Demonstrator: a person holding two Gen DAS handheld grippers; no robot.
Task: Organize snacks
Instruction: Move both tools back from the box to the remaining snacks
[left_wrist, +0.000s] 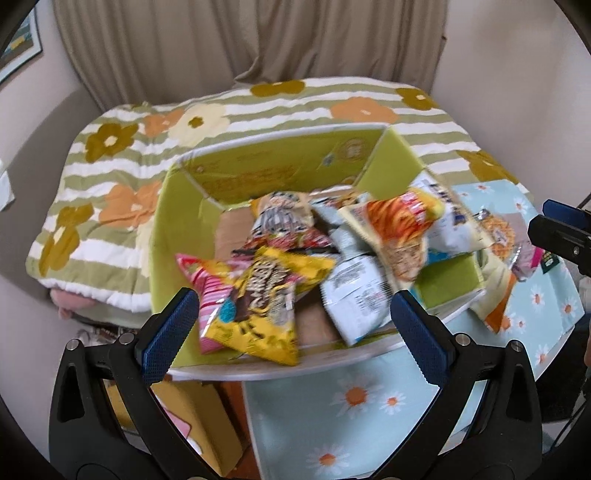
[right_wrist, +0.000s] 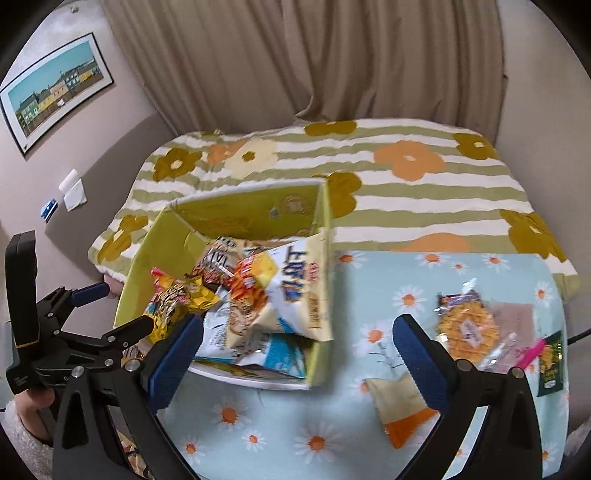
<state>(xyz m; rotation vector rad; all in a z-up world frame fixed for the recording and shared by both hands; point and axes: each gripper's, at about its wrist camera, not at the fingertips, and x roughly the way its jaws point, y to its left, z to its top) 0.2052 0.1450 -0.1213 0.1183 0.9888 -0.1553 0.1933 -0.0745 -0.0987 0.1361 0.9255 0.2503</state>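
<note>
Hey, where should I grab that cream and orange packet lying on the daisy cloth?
Pinch the cream and orange packet across its flat sealed orange end, coming straight down with the open right gripper. It lies flat and alone, clear of the green box.

Soft, even daylight fills both views, with no harsh shadows or glare. Motion blur smears the snack packets (left_wrist: 266, 295) and the green box (right_wrist: 325, 280). Fisheye distortion bends the edges, and black vignetting rounds the corners.
</note>
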